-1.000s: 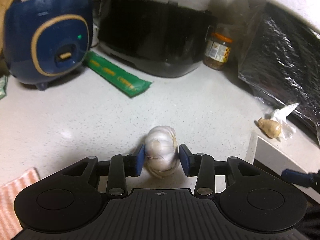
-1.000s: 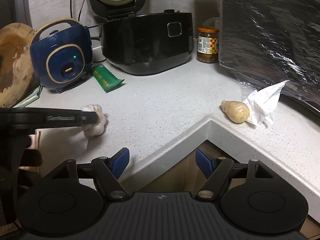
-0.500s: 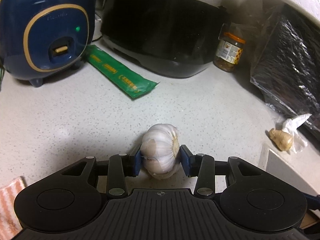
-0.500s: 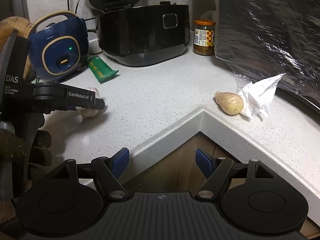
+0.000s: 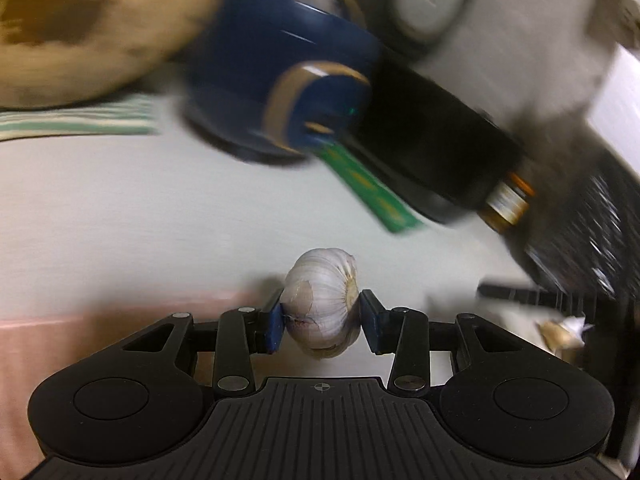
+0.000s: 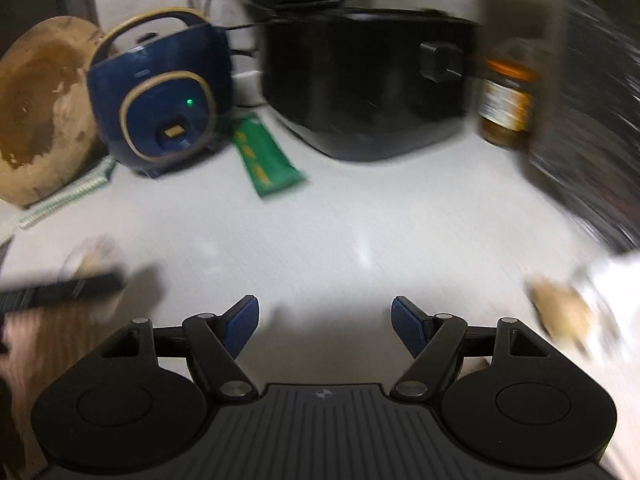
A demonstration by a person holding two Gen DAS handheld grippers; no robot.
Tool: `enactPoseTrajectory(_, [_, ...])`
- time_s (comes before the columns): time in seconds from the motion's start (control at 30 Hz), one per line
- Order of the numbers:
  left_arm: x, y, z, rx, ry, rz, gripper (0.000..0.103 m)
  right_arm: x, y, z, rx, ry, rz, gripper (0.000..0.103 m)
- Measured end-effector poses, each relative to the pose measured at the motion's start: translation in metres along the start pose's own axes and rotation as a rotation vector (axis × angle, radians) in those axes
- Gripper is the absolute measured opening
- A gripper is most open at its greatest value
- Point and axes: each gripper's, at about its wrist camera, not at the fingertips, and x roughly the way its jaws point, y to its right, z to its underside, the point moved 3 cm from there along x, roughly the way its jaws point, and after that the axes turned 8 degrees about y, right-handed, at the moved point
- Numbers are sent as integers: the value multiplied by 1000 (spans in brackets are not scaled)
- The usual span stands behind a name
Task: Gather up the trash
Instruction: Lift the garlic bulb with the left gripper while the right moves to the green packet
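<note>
Garlic (image 5: 324,304), now lifted off the counter (image 5: 120,232), gripped by left gripper (image 5: 323,322); right gripper (image 6: 323,320) wide, empty; carrying away comes next.

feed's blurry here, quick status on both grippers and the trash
Left gripper shut on garlic bulb, above the counter. Right gripper open, empty. Green wrapper and crumpled paper on counter. Nothing blocking.

Dim, warm indoor light. Both views are smeared by motion blur and bowed at the edges by the fisheye. In the left view only the garlic (image 5: 320,304) stays sharp. A soft glare patch shines on the counter (image 6: 362,248) before the black cooker (image 6: 368,80).
</note>
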Motion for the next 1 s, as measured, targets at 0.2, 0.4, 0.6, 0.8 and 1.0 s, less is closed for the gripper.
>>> enactPoseTrajectory(0.2, [-11,-46,9,-89,-8,-52,44,86,-37,-58,-5,-26,-77,74])
enactPoseTrajectory(0.4, [-14,-40,14,-23,7,-23,44,155,-51,-64,-78,-73,46,54])
enactPoseTrajectory(0.6, [-10,-37,17,12,14,-4,44,120,-38,-49,-52,-79,22,26])
enactPoseTrajectory(0.8, [-11,-36,19,28,22,0,44,41,-34,3,7,-144,-51,25])
enactPoseTrajectory(1.0, [-11,-35,20,35,28,-2,44,-6,-54,17,-79,-159,-146,48])
